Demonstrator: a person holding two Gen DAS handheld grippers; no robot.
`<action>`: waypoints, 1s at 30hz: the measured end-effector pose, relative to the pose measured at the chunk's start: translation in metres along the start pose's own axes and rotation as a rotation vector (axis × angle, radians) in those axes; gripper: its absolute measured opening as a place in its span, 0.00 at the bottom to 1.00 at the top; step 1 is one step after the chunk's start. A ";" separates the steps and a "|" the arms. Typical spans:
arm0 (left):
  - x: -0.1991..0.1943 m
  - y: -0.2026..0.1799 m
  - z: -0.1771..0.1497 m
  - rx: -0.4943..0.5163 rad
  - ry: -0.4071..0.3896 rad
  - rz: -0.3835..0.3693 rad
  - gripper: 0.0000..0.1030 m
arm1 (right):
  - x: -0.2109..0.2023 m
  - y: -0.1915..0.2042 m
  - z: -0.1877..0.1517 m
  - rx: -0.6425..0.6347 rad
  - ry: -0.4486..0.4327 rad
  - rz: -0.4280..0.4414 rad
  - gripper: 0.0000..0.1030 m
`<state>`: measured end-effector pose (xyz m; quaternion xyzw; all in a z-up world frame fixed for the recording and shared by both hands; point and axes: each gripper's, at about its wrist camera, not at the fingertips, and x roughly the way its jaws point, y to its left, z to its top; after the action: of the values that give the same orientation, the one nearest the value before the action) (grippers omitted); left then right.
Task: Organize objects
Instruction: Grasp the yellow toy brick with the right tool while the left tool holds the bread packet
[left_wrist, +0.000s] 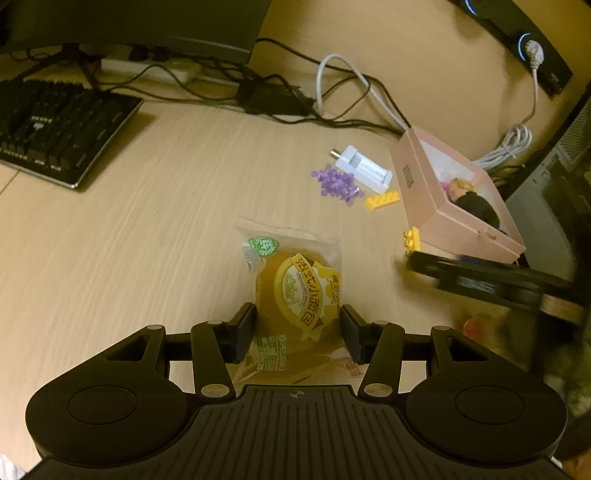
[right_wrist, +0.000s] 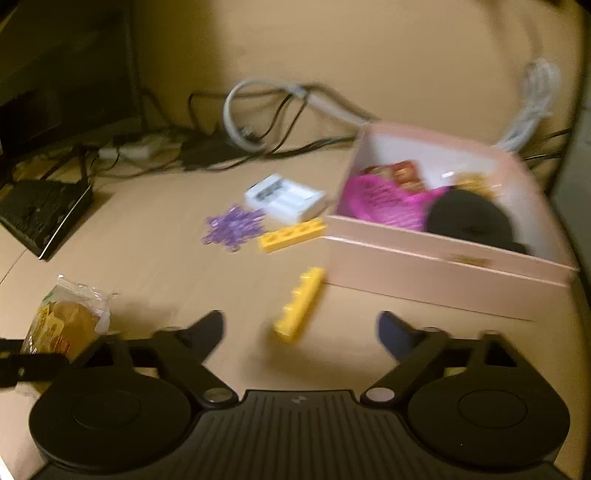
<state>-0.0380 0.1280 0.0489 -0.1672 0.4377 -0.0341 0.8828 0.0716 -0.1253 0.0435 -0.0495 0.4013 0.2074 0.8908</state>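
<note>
The keyboard (left_wrist: 55, 133) lies far left on the table (left_wrist: 147, 240); cables (left_wrist: 280, 85) run along the far edge; the open box (right_wrist: 443, 254) sits at the right, with items inside it; left of the box lie the charger (right_wrist: 284, 199), the bead cluster (right_wrist: 232, 229) and a toy brick (right_wrist: 291, 234); a second toy brick (right_wrist: 299, 304) lies nearer, just before the box; the wrapped bread (left_wrist: 295, 291) lies near, left of the bricks.
</note>
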 end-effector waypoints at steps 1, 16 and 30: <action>-0.001 0.000 0.001 0.000 -0.002 -0.002 0.53 | 0.009 0.003 0.003 -0.004 0.019 0.005 0.68; 0.014 0.014 0.006 -0.034 0.032 -0.046 0.53 | -0.007 0.049 -0.030 -0.215 0.044 0.162 0.12; 0.014 0.025 0.004 -0.073 0.046 -0.070 0.53 | -0.050 0.037 -0.054 -0.085 -0.012 -0.022 0.84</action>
<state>-0.0287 0.1493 0.0324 -0.2135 0.4527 -0.0528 0.8641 -0.0106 -0.1215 0.0465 -0.0906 0.3864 0.2146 0.8924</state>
